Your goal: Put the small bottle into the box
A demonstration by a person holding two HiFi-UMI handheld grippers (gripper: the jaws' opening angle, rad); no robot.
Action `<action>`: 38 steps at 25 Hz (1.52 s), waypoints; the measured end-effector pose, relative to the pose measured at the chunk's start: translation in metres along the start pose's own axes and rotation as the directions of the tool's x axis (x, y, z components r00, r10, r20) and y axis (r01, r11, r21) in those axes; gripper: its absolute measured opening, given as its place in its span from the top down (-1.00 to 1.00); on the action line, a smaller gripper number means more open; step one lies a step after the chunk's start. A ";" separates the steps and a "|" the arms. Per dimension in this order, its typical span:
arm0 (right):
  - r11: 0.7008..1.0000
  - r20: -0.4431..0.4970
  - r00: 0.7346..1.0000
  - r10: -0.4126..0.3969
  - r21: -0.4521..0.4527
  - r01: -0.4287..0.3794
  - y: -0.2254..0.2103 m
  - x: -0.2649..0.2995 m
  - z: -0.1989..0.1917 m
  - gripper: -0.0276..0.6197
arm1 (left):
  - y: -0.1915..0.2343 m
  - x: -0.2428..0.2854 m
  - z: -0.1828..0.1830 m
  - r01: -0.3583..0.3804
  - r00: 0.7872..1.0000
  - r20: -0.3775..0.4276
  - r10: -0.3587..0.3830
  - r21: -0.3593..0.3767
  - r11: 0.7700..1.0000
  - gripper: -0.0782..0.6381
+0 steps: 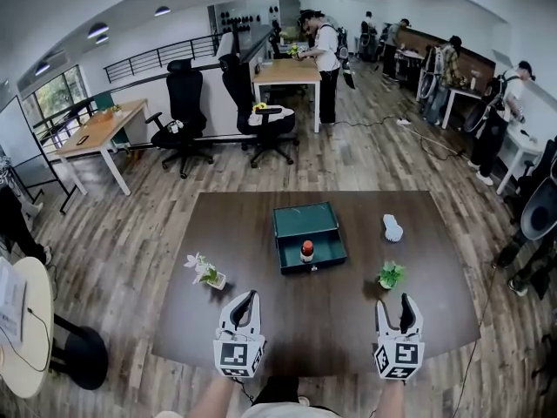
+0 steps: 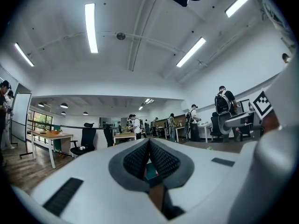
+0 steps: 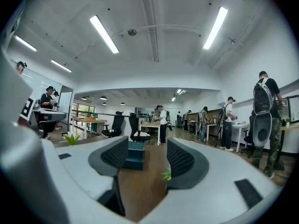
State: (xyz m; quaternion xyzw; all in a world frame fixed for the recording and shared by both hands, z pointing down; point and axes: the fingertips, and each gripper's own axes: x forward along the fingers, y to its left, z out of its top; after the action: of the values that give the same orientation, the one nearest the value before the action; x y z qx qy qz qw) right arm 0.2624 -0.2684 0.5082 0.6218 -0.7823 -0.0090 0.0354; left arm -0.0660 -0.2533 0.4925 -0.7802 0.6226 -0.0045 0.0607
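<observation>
- Brown table (image 1: 331,320): open-topped teal box (image 1: 285,233) at its centre
- Left gripper (image 1: 251,296): jaws closed on nothing, the nearer to the box
- Right gripper (image 1: 395,302): jaws apart, empty
- Small bottle (image 1: 306,250): upright inside the box, ahead of and between both grippers, well apart from each

The head view shows 1 dark table (image 1: 261,320) in the middle of the frame. On it are 1 teal box (image 1: 305,220) holding 1 small bottle (image 1: 307,250), 1 white object (image 1: 393,227) right of centre, and 2 small potted plants, one left (image 1: 207,272) and one right (image 1: 391,275). At the bottom are 2 grippers: the left gripper (image 1: 250,296) and the right gripper (image 1: 394,301). Upper left of centre stand 2 black office chairs (image 1: 184,103) (image 1: 246,94) and 2 wooden desks (image 1: 104,124) (image 1: 285,70).
</observation>
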 end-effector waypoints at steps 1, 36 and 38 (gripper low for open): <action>1.000 -0.001 1.000 0.003 -0.001 -0.003 0.001 -0.001 0.000 0.10 | 0.000 -0.002 0.000 -0.002 1.000 0.000 0.002 -0.001 1.000 0.78; 0.998 0.030 0.999 -0.037 -0.047 0.039 0.013 -0.013 0.017 0.91 | -0.006 -0.008 0.002 0.029 0.999 0.023 -0.029 -0.010 1.000 0.78; 0.998 0.028 0.999 -0.035 -0.053 0.037 0.014 -0.013 0.017 0.91 | -0.006 -0.009 0.002 0.028 0.999 0.023 -0.028 -0.008 1.000 0.78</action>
State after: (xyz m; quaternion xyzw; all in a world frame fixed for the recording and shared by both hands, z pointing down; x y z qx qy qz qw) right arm 0.2503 -0.2533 0.4916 0.6344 -0.7709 -0.0389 0.0413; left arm -0.0625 -0.2430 0.4921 -0.7892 0.6107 0.0062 0.0645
